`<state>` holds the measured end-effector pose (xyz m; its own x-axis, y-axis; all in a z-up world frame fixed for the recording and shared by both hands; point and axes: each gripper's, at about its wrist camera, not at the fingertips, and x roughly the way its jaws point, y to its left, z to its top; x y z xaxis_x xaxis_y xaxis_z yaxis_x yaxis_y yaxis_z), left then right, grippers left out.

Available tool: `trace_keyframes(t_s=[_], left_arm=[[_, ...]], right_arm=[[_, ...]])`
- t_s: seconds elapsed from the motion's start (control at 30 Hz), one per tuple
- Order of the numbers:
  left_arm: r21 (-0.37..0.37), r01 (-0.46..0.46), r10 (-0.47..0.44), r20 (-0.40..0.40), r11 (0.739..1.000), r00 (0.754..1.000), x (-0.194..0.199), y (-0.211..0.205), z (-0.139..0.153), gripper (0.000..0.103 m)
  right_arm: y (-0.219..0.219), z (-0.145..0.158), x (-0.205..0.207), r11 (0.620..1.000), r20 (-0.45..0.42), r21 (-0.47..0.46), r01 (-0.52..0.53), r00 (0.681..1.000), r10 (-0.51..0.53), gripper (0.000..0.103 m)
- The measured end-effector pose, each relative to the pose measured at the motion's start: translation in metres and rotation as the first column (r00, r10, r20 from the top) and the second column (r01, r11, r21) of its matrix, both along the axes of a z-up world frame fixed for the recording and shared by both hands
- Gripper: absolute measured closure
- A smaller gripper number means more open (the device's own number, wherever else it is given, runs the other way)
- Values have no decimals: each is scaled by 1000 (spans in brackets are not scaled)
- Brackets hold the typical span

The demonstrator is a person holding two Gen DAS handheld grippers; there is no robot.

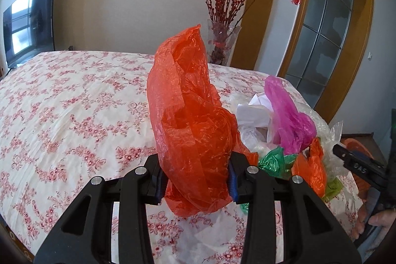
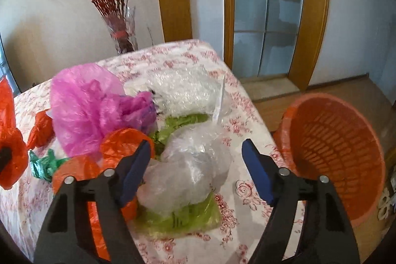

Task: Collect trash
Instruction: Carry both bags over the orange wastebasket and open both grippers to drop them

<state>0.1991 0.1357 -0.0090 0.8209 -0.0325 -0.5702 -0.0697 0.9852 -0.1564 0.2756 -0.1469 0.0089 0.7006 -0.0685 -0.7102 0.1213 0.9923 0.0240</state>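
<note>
My left gripper is shut on a large orange plastic bag, which stands up crumpled between its blue pads above the bed. To its right lies a pile of trash: a pink bag, white paper, a green scrap and a small orange bag. In the right wrist view my right gripper is open over the pile. A clear plastic bundle lies between its pads, and the right pad stands clear of it. An orange slatted bin stands on the floor to the right.
The trash lies at a corner of the bed with the floral cover. Bubble wrap and a light green bag belong to the pile. A vase of red branches, a TV and a glazed door stand beyond.
</note>
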Motion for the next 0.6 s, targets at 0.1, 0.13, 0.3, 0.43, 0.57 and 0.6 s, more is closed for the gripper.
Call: trace_keyframes(t_s=[0.1,0.13,0.3,0.43,0.57,0.6], left_arm=[[1,10,-10,-7,1000,1000,5,-4,-2,65],[0,13,-13,-9,1000,1000,5,-4,-3,65],[2,28,-28,-9,1000,1000,4,-9,-3,65],[0,44,-44,-3,999,999,2,-15,0,65],[-1,67,-67,3,998,998,-1,-25,3,65],[0,77,-77,4,997,997,-3,-29,4,65]], right_arm=[[-2,-11,4,1000,-37,10,-10,999,10,42],[-1,-13,5,1000,-46,13,-18,999,18,47],[-1,-18,-2,999,-38,1,-45,998,45,66],[-7,-14,-15,998,-15,20,-56,998,56,72],[-15,-6,-30,998,11,35,-52,999,52,73],[-16,-4,-32,998,16,35,-51,999,51,73]])
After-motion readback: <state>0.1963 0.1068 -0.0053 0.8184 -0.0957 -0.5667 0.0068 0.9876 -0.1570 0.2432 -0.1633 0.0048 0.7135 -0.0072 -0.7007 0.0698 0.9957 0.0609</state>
